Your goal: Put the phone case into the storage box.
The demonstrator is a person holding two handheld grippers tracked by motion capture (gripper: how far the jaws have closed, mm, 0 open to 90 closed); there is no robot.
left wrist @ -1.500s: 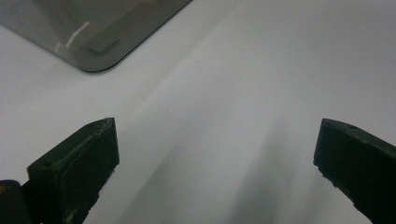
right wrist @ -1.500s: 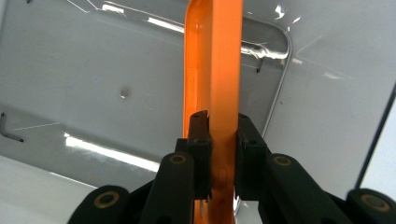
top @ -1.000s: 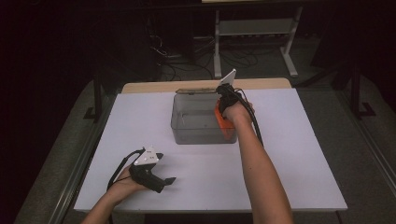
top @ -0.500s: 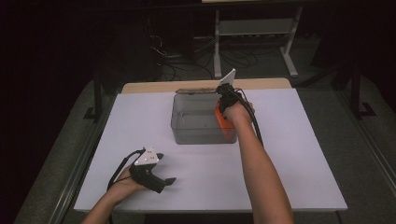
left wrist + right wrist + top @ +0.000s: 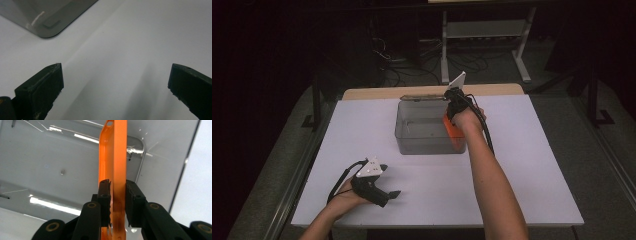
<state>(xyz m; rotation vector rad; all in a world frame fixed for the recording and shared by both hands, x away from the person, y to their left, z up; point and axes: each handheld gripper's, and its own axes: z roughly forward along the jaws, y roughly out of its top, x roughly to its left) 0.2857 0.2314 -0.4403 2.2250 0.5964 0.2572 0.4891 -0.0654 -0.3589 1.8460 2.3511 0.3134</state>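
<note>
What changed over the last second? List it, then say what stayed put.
Nothing visibly moved. The right gripper stays over the clear bin, its jaws, which have just been opening slightly, on the orange piece. The left gripper stays resting on the table, jaws open and empty.

A white table (image 5: pixel 532 165) stands over a dark floor (image 5: pixel 272 165); behind it, a metal shelf frame (image 5: pixel 484 30) and loose cables (image 5: pixel 412 57).

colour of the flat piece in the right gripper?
Orange flat piece, translucent-looking plastic, clamped by the right gripper. Best seen in the right gripper view.
</note>
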